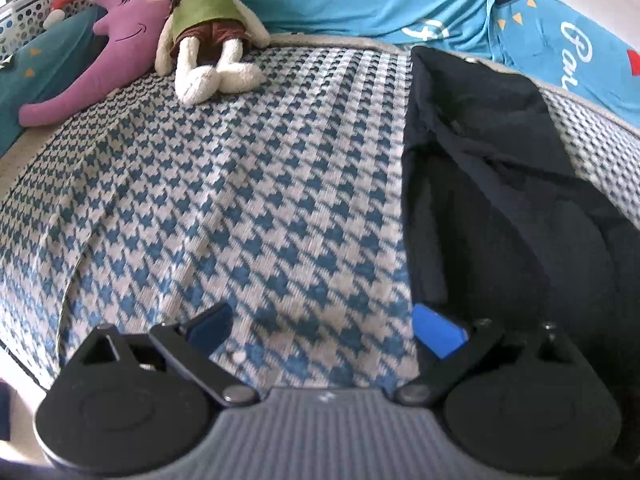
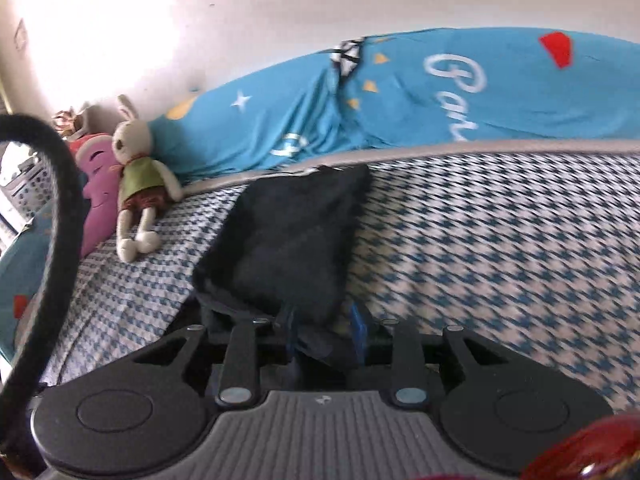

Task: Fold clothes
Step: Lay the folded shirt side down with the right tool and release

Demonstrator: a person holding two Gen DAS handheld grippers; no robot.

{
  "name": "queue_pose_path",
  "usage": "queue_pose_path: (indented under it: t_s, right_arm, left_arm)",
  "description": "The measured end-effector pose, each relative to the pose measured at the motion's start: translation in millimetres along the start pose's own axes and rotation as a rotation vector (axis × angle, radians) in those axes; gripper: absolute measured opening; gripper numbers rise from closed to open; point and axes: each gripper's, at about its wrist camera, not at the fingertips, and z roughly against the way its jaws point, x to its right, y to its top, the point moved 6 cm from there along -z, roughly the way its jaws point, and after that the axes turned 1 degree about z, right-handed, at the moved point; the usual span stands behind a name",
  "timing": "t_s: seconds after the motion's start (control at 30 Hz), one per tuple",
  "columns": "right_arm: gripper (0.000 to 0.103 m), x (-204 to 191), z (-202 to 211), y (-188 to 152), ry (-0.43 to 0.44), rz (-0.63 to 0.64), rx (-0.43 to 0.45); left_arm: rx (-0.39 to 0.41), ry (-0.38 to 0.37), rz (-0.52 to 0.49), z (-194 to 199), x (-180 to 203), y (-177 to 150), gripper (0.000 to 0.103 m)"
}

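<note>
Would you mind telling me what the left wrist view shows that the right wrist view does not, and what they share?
Only the left wrist view shows the left gripper, open over bare houndstooth bedding, with the dark garment off to its right. Only the right wrist view shows the right gripper, a fold of that garment between its blue pads, plus a black cable and the white wall. Both show the garment, plush rabbit, purple plush and blue quilt.

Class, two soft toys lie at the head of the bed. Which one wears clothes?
The white rabbit: it wears a green top and brown shorts. The purple toy beside it has only a drawn face and a dotted red cap.
</note>
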Motion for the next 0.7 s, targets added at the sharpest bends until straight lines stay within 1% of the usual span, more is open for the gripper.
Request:
queue_pose_path:
  t_s: [0.1,0.2,0.23,0.33,0.43,0.53,0.63,0.7]
  right_arm:
    - [0.034,15.3,6.1,-9.3,-0.036,-0.015,-0.018]
    - [0.036,29.9,10.1,-20.6,-0.072,-0.035,-0.044]
    - [0.036,34.3,11.8,-24.4,-0.085,-0.041,-0.052]
    - [0.04,43.0,15.3,-34.4,-0.116,-0.053,-0.066]
    - [0.043,49.4,15.0,-42.9,-0.138,-0.05,-0.074]
    - [0.043,56.6,8.7,-50.9,-0.161,-0.071,-0.081]
    - [0.043,60.8,0.5,-57.1,-0.163,-0.091,-0.086]
    - [0.044,61.2,-2.9,-60.1,-0.173,-0.089,-0.067]
  left_arm:
    - [-0.012,0.018,0.009,-3.6,-3.5,-11.8,0.103]
    - [0.008,0.032,-0.011,0.2,-3.5,-18.2,0.103]
    - [0.009,0.032,-0.003,0.5,-5.0,-20.6,0.103]
    - [0.012,0.047,0.047,3.4,-12.4,-23.8,0.103]
    - [0.056,0.077,0.12,11.0,-24.8,-20.2,0.102]
    - [0.08,0.062,0.173,17.9,-30.1,-17.1,0.102]
    - [0.081,0.051,0.168,18.2,-24.7,-17.7,0.102]
    - [0.074,0.047,0.154,16.3,-20.6,-19.7,0.102]
